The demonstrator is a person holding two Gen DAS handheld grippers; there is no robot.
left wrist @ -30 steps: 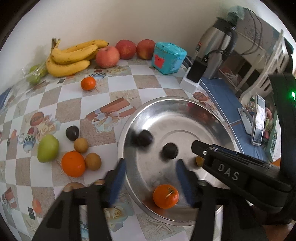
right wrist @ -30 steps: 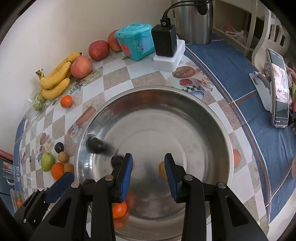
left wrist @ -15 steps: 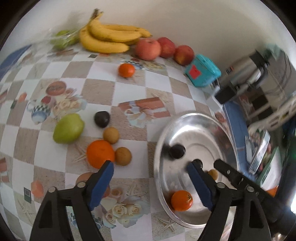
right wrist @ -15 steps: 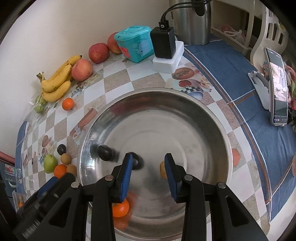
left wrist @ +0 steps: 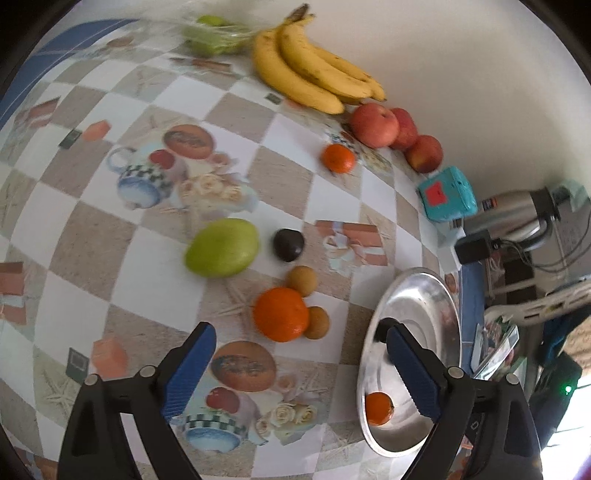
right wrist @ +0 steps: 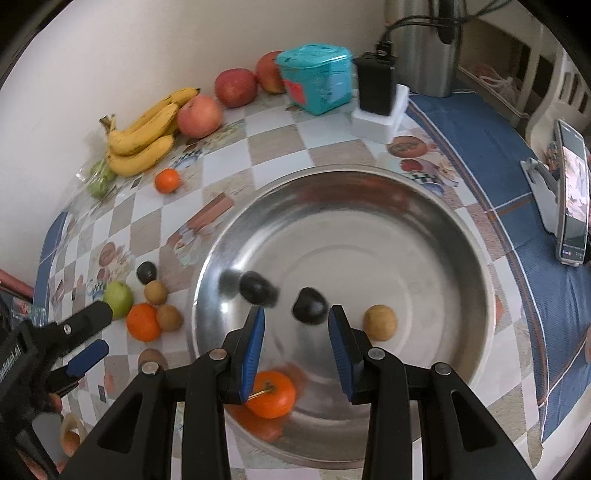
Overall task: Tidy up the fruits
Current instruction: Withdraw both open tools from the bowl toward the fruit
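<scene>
My left gripper (left wrist: 297,332) hangs over the patterned tablecloth, its jaws opening wide with nothing between the pads. Just past its tips lie a large orange (left wrist: 280,314) and two small brown fruits (left wrist: 302,280) (left wrist: 317,322). Farther off lie a dark fruit (left wrist: 289,244) and a green fruit (left wrist: 221,246). My right gripper (right wrist: 297,312) hovers over the steel bowl (right wrist: 480,258), jaws a little apart and empty. In the bowl lie a mandarin (right wrist: 271,394), two dark fruits (right wrist: 255,288) (right wrist: 309,306) and a brown fruit (right wrist: 380,322).
Bananas (left wrist: 314,79), apples (left wrist: 375,124), a mandarin (left wrist: 338,158) and bagged green fruit (left wrist: 214,35) lie along the wall. A teal box (right wrist: 317,83), a black charger (right wrist: 375,88), a kettle (right wrist: 424,44) and a phone on a stand (right wrist: 572,195) stand behind and right of the bowl.
My left gripper swung left from above the bowl to over the loose fruit on the table, rolled, and spread its jaws. The dark fruits rolled in the bowl. My right gripper barely shifted.
</scene>
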